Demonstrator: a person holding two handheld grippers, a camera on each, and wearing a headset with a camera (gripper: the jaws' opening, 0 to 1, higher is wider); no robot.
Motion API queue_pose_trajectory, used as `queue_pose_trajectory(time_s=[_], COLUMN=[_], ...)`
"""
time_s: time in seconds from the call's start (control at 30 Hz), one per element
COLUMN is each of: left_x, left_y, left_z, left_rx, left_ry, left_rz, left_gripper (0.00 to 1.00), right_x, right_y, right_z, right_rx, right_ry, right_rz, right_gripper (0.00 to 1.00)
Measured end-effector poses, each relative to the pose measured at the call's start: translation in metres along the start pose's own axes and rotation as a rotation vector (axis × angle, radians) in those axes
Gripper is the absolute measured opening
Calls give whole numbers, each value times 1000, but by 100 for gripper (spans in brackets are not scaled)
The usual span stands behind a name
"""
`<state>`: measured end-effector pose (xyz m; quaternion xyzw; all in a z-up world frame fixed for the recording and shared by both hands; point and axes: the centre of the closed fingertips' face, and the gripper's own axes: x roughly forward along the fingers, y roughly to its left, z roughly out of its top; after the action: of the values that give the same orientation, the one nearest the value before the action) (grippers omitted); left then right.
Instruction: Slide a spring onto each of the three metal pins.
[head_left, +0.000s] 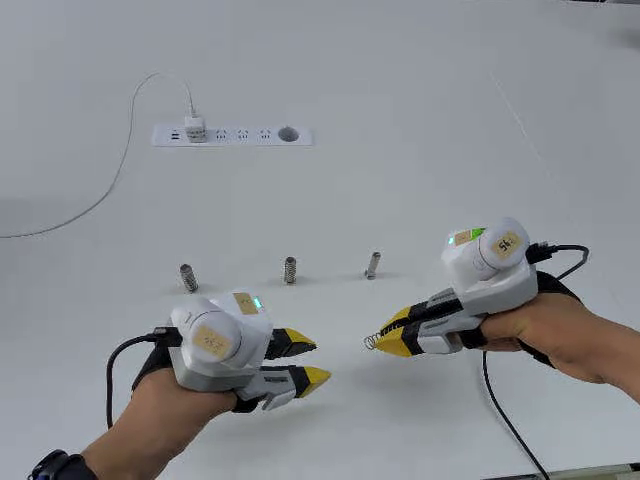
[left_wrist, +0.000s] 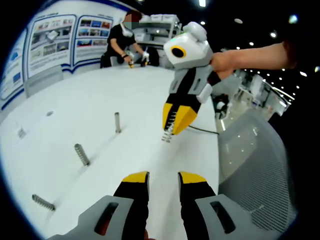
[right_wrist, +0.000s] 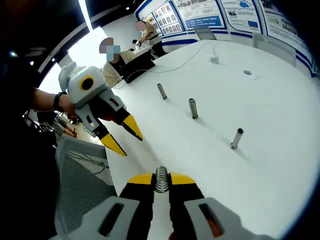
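Three metal pins stand in a row on the white table. The left pin (head_left: 188, 278) and the middle pin (head_left: 290, 270) each carry a spring. The right pin (head_left: 372, 265) is bare, seen too as the bare pin (right_wrist: 236, 138). My right gripper (head_left: 383, 338) is shut on a small spring (head_left: 372, 342), which sticks out past its yellow tips, the spring (right_wrist: 160, 179) pinched between them. It hovers in front of the bare pin, apart from it. My left gripper (head_left: 308, 360) sits open at lower left, nothing between its jaws.
A white power strip (head_left: 232, 134) with a plugged charger (head_left: 194, 128) and a trailing cable lies at the back of the table. A grey mesh surface (left_wrist: 250, 165) lies beside the near table edge. People work at a far table (left_wrist: 122, 45).
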<state>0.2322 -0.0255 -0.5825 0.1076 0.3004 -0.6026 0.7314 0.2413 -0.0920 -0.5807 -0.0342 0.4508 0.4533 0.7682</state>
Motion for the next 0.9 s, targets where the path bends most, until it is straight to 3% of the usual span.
queue_pose_trajectory(time_s=[0.3, 0.43, 0.9], left_x=[2, 2, 0], left_y=[14, 19, 36], left_z=[1, -1, -1], left_rx=[-33, -48, -107], left_ry=[-9, -8, -22], left_rz=[53, 73, 138], left_gripper=[30, 34, 42], right_x=[-7, -11, -17], right_y=[-24, -45, -76], right_z=[-1, 2, 18], right_rx=[12, 6, -12], right_ry=[33, 34, 60], right_rz=[-45, -113, -155], right_gripper=[12, 12, 12])
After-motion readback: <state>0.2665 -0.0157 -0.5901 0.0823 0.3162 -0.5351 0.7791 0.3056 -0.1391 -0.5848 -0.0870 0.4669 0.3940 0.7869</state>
